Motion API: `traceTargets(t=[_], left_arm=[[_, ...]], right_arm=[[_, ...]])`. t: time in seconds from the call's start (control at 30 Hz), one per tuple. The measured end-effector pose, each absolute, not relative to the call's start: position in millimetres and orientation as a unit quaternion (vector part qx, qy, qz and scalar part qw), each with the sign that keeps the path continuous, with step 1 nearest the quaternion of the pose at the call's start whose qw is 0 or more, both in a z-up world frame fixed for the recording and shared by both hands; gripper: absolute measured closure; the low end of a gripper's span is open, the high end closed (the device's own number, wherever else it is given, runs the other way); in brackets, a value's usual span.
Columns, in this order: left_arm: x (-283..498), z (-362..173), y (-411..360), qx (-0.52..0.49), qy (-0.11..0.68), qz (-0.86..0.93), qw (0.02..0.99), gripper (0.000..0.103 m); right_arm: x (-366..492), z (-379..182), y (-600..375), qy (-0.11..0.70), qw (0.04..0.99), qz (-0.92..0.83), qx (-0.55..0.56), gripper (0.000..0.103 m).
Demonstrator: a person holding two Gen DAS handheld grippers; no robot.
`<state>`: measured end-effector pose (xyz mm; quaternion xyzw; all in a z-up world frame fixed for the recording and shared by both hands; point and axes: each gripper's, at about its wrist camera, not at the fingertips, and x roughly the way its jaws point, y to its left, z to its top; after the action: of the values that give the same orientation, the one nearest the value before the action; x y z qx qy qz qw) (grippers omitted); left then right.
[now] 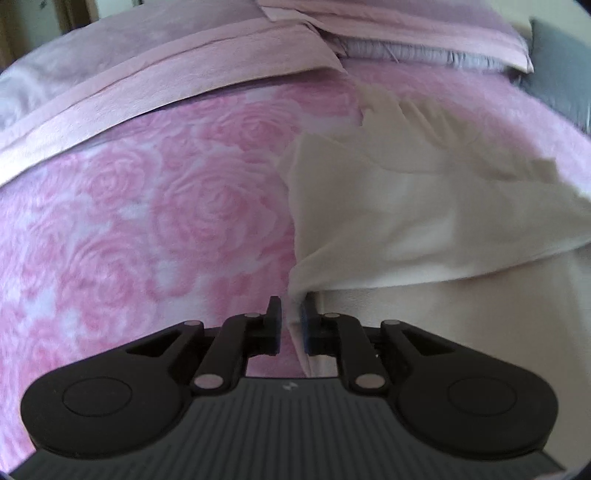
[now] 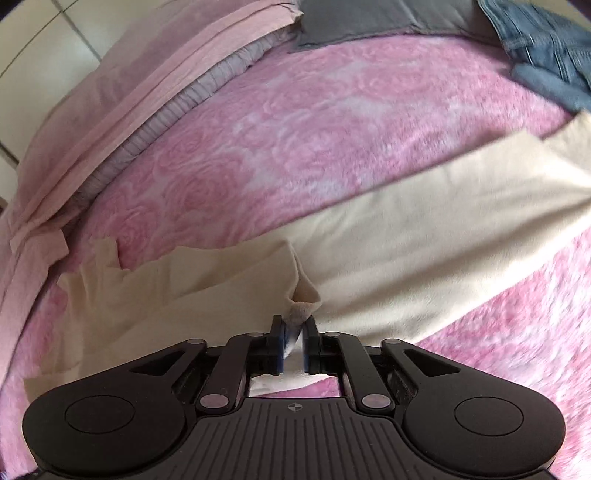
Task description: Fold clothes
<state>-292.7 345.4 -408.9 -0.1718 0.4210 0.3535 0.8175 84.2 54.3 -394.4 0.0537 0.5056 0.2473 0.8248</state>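
A cream garment (image 1: 424, 221) lies on a pink rose-patterned blanket (image 1: 147, 221). In the left wrist view my left gripper (image 1: 291, 321) is shut on the garment's edge, with a fold of cloth rising from the jaws toward the right. In the right wrist view my right gripper (image 2: 294, 339) is shut on a bunched corner of the same cream garment (image 2: 424, 236), which stretches away to the right across the blanket (image 2: 295, 129). A folded-over part lies to the left of the jaws.
Pink pillows (image 1: 147, 81) and a folded pink sheet (image 2: 129, 92) lie along the far side. A grey cloth (image 2: 351, 18) and blue jeans (image 2: 546, 44) lie at the back right in the right wrist view.
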Motion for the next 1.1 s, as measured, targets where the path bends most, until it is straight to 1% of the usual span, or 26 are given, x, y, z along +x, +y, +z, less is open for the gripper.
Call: traceTargets(t=[0.03, 0.07, 0.17, 0.27, 0.37, 0.47, 0.5, 0.6, 0.67, 0.77, 0.8, 0.83, 1.0, 1.1], left_arm=[[-299, -400, 346, -0.184, 0.411, 0.355, 0.819, 0.092], [-304, -392, 347, -0.196, 0.400, 0.357, 0.821, 0.093], [-304, -376, 357, -0.217, 0.360, 0.352, 0.836, 0.093], [-277, -383, 376, -0.222, 0.354, 0.322, 0.850, 0.094], [-240, -409, 393, -0.202, 0.364, 0.289, 0.862, 0.093], [-215, -436, 416, -0.200, 0.387, 0.315, 0.843, 0.093], [-218, -436, 422, -0.223, 0.378, 0.327, 0.837, 0.094], [-228, -430, 431, -0.282, 0.348, 0.359, 0.819, 0.095], [-234, -421, 420, -0.284, 0.343, 0.360, 0.820, 0.093], [-240, -421, 401, -0.289, 0.368, 0.353, 0.810, 0.090], [-243, -422, 395, -0.293, 0.379, 0.361, 0.800, 0.093], [-245, -424, 389, -0.298, 0.388, 0.369, 0.790, 0.093], [-247, -403, 355, -0.332, 0.370, 0.372, 0.784, 0.092], [-235, -395, 341, -0.366, 0.357, 0.351, 0.784, 0.092]], right_arm=[[84, -391, 53, 0.503, 0.828, 0.244, 0.047, 0.071], [84, -389, 51, 0.501, 0.832, 0.234, 0.047, 0.070], [85, -383, 40, 0.484, 0.847, 0.211, 0.058, 0.070], [89, -388, 46, 0.486, 0.841, 0.231, 0.052, 0.070], [92, -406, 59, 0.502, 0.832, 0.235, 0.017, 0.071], [93, -404, 63, 0.477, 0.849, 0.226, -0.004, 0.070], [93, -401, 62, 0.468, 0.857, 0.218, -0.011, 0.070], [99, -393, 39, 0.466, 0.858, 0.212, 0.028, 0.070], [103, -396, 16, 0.484, 0.843, 0.221, 0.079, 0.070], [110, -410, -12, 0.519, 0.825, 0.198, 0.105, 0.071], [112, -412, -20, 0.521, 0.822, 0.200, 0.115, 0.071], [114, -410, -27, 0.523, 0.820, 0.200, 0.121, 0.070], [134, -396, -81, 0.504, 0.835, 0.163, 0.146, 0.070], [161, -400, -137, 0.499, 0.829, 0.108, 0.227, 0.070]])
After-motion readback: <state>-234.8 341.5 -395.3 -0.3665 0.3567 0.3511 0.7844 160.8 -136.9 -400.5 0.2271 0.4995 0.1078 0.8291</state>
